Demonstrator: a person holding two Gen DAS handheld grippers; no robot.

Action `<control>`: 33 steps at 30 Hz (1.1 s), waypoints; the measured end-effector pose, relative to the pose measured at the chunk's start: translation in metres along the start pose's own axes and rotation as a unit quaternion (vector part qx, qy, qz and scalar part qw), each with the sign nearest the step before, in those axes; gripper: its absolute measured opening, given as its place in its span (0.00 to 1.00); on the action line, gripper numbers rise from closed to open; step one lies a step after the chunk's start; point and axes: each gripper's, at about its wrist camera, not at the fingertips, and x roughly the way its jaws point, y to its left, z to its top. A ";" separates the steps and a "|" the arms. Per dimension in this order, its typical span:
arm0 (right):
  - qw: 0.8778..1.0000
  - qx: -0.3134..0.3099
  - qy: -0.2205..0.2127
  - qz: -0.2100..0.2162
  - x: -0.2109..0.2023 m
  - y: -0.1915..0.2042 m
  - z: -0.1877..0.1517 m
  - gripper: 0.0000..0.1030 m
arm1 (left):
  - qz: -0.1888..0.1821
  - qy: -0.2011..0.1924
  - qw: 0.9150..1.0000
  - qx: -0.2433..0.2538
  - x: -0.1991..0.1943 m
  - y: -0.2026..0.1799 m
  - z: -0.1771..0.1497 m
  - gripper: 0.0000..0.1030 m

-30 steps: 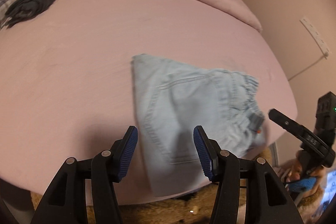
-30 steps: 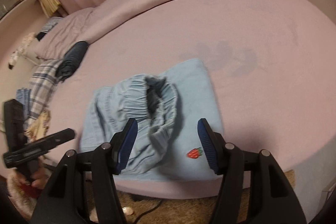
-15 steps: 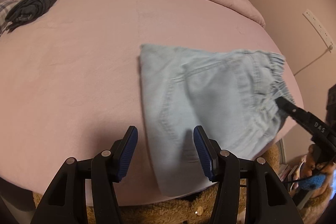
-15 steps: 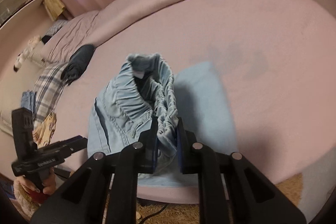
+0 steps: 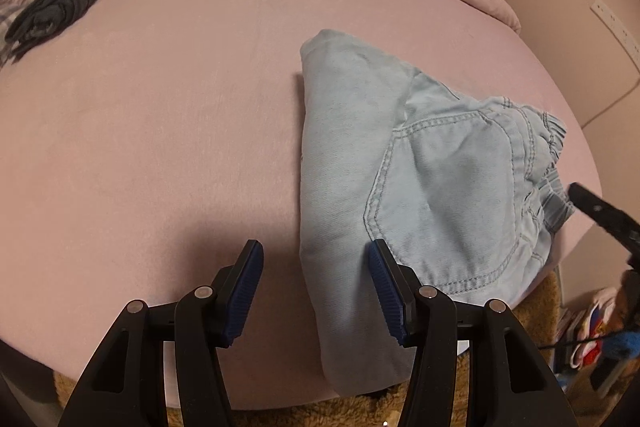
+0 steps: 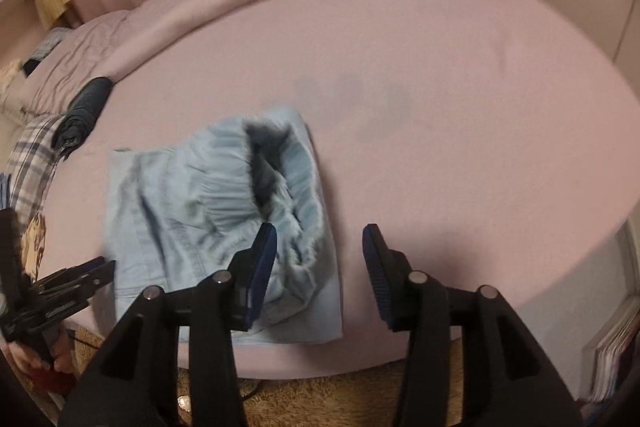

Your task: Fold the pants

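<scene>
The pants [image 5: 420,179] are pale blue denim-like cloth, matt, with raised double stitching round a pocket and a gathered waistband at the right of the left wrist view. The bed sheet [image 5: 180,107] filling the frame is matt pink cloth, smooth with a faint nap; a dark grey knitted-looking garment [image 5: 60,3] lies upper left. Both grippers' arms are matt black plastic with silvery metal pivot pins, and the left gripper's pads [image 5: 248,287] are ribbed dark blue rubber or plastic.
</scene>
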 end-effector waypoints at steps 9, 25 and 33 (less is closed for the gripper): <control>0.994 -0.083 0.071 0.030 0.055 0.041 -0.006 0.49 | -0.003 0.002 1.000 -0.003 0.001 -0.003 -0.001 0.53; 0.995 -0.097 0.000 -0.006 0.007 0.042 -0.015 0.31 | -0.028 0.013 0.999 -0.021 0.002 0.005 0.002 0.54; 0.994 -0.080 0.055 -0.043 0.042 0.025 -0.016 0.43 | -0.031 0.013 0.999 -0.019 -0.005 0.001 0.005 0.54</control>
